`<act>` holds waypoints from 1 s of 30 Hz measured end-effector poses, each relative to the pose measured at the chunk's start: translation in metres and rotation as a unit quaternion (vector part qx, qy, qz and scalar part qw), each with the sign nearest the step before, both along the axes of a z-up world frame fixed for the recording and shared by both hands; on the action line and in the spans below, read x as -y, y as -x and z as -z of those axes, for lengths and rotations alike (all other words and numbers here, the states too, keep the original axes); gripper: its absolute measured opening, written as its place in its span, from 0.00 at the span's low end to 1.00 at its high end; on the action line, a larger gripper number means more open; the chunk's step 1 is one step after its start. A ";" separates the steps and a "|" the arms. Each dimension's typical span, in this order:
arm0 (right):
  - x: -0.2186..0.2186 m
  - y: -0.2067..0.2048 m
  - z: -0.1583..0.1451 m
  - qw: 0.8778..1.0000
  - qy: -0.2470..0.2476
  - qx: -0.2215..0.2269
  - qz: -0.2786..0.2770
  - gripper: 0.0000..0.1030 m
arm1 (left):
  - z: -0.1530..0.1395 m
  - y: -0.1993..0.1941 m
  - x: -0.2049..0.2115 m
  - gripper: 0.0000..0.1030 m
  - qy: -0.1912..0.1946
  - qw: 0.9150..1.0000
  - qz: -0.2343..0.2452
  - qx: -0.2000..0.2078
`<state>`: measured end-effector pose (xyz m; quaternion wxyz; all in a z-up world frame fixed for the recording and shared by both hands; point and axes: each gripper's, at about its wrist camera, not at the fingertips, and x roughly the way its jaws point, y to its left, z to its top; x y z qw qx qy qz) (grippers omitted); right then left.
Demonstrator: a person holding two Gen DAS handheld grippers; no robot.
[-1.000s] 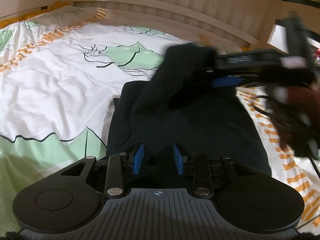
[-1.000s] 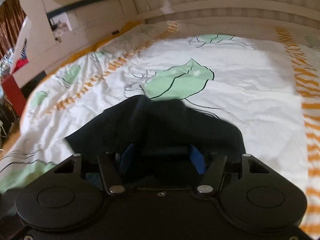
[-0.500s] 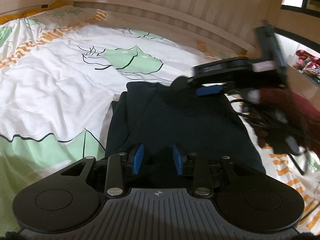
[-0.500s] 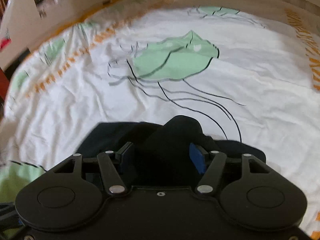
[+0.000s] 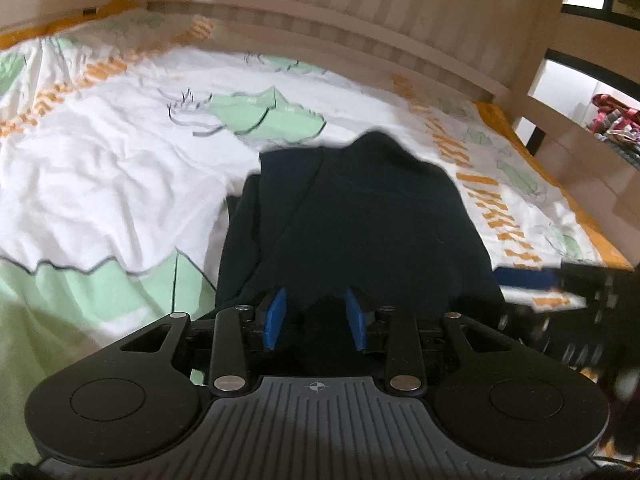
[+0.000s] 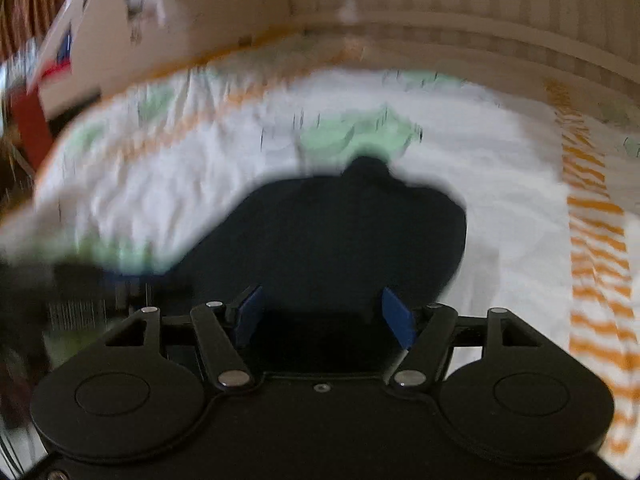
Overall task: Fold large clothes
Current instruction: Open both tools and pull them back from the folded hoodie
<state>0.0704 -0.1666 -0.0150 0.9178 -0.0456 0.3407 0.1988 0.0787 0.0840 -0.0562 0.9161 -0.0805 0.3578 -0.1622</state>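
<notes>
A dark navy garment [image 5: 360,216] lies folded on the bed, also seen blurred in the right wrist view [image 6: 340,240]. My left gripper [image 5: 316,318] is at the garment's near edge, its blue pads [image 5: 276,316] close on a dark fold of the cloth. My right gripper [image 6: 324,314] is open, its blue pads [image 6: 396,316] wide apart over the near edge of the garment with nothing between them. The right gripper also shows at the right edge of the left wrist view [image 5: 532,280], beside the garment.
The bed has a white cover [image 5: 100,184] with green shapes and orange stripes. A wooden slatted wall [image 5: 360,12] runs along the far side. A wooden bed frame post [image 5: 536,92] and shelves stand at the right.
My right gripper carried a part of the garment across, let it go, opened wide and pulled back to the near right. The garment now lies flatter. The left gripper kept its hold.
</notes>
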 end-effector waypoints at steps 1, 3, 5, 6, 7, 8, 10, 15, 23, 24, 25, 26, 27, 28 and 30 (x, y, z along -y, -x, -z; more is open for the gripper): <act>-0.003 0.005 0.005 1.000 0.006 0.002 0.008 0.68 | 0.001 0.001 0.000 0.32 -0.003 1.000 0.001 -0.002; -0.011 0.009 0.011 1.000 0.019 0.016 0.020 0.68 | 0.002 0.002 0.002 0.32 -0.011 1.000 0.004 -0.003; -0.014 0.010 0.014 0.999 0.019 0.021 0.031 0.68 | 0.003 0.002 0.004 0.32 -0.019 1.000 0.005 -0.001; -0.014 0.011 0.015 0.999 0.014 0.022 0.035 0.68 | 0.003 0.002 0.005 0.32 -0.019 1.000 0.005 0.000; -0.013 0.010 0.014 0.999 0.009 0.022 0.038 0.68 | 0.002 0.002 0.004 0.32 -0.016 1.000 0.005 0.000; -0.010 0.011 0.014 0.999 0.003 0.022 0.039 0.69 | 0.002 0.002 0.003 0.32 -0.013 1.000 0.005 0.000; -0.005 0.011 0.013 0.999 -0.013 0.017 0.044 0.71 | 0.001 0.003 0.001 0.32 -0.006 1.000 0.002 0.002; 0.011 0.019 0.015 0.996 -0.066 -0.006 0.064 0.77 | -0.009 0.012 0.006 0.47 -0.019 1.000 0.007 0.020; 0.023 0.042 -0.003 0.991 -0.103 0.017 0.082 0.94 | -0.028 0.038 0.023 0.91 -0.068 0.995 0.003 0.068; 0.025 0.045 -0.005 0.990 -0.106 0.020 0.087 0.96 | -0.030 0.040 0.022 0.93 -0.070 0.995 -0.003 0.070; 0.027 0.048 -0.008 0.990 -0.108 0.023 0.093 1.00 | -0.032 0.043 0.021 0.94 -0.072 0.995 -0.009 0.072; 0.028 0.050 -0.010 0.989 -0.110 0.025 0.097 1.00 | -0.034 0.045 0.020 0.95 -0.074 0.994 -0.014 0.074; 0.029 0.052 -0.013 0.988 -0.113 0.027 0.100 1.00 | -0.037 0.048 0.019 0.96 -0.075 0.994 -0.021 0.076; 0.031 0.056 -0.015 0.987 -0.116 0.029 0.103 1.00 | -0.040 0.051 0.018 0.99 -0.075 0.994 -0.028 0.077; 0.033 0.060 -0.020 0.987 -0.118 0.029 0.106 1.00 | -0.046 0.055 0.015 1.00 -0.075 0.993 -0.044 0.079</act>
